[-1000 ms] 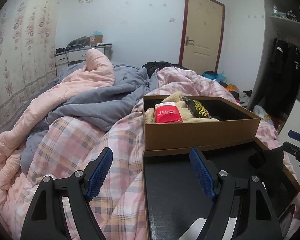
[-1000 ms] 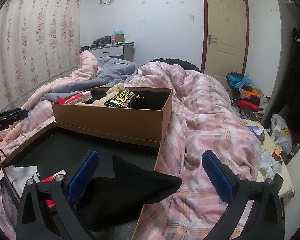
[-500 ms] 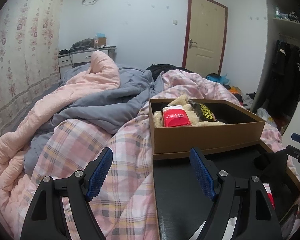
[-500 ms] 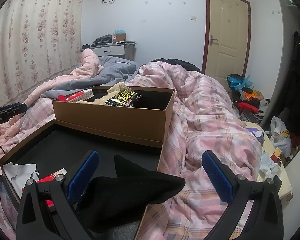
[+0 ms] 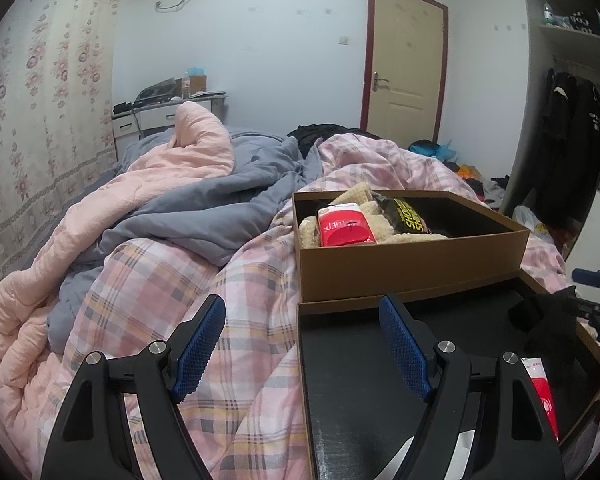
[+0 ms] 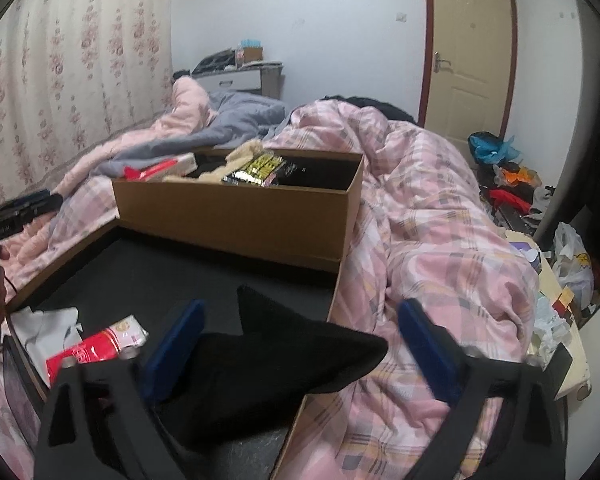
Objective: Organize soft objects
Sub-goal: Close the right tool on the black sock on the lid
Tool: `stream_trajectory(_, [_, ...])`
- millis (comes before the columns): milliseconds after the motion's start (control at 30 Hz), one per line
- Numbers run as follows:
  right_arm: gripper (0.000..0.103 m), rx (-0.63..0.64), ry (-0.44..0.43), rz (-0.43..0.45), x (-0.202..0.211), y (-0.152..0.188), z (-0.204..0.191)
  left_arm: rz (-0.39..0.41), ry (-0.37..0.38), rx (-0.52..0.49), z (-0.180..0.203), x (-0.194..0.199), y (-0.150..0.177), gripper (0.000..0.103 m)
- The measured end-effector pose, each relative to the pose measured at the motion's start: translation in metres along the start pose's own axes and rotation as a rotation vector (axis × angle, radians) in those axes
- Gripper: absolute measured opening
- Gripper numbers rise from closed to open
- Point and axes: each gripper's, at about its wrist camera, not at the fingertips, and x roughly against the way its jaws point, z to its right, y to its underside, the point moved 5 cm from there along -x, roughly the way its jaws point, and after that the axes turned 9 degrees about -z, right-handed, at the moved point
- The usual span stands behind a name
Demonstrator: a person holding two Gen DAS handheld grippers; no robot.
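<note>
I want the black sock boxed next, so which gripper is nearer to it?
Right. The right gripper is open with the black sock lying between its fingers; the left gripper is farther off, beside the lid's opposite edge.

Box wall ahead, lid floor open
The brown box (image 6: 236, 216) blocks mid-frame; bare black lid (image 6: 148, 264) floor below it lies open.

red pack (image 5: 544, 400) half hidden, lettering unreadable
</note>
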Motion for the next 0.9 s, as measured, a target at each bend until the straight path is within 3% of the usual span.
stream_trajectory(100, [0.079, 0.015, -0.012, -0.029, -0.005, 0.003, -0.004, -0.003, -0.002, -0.003, 0.001, -0.001, 0.001, 0.077])
stream_trajectory(533, [0.021, -0.011, -0.019, -0.066, -0.007, 0.006, 0.004, 0.002, -0.006, -0.012, 0.003, -0.001, 0.0, 0.077])
stream_trajectory(633, [0.014, -0.033, -0.013, -0.067, -0.007, 0.005, 0.007, 0.001, -0.006, -0.016, 0.004, -0.001, 0.0, 0.077])
stream_trajectory(900, [0.006, -0.042, -0.023, -0.061, -0.006, 0.004, 0.008, 0.002, -0.009, -0.02, 0.004, 0.0, 0.001, 0.077])
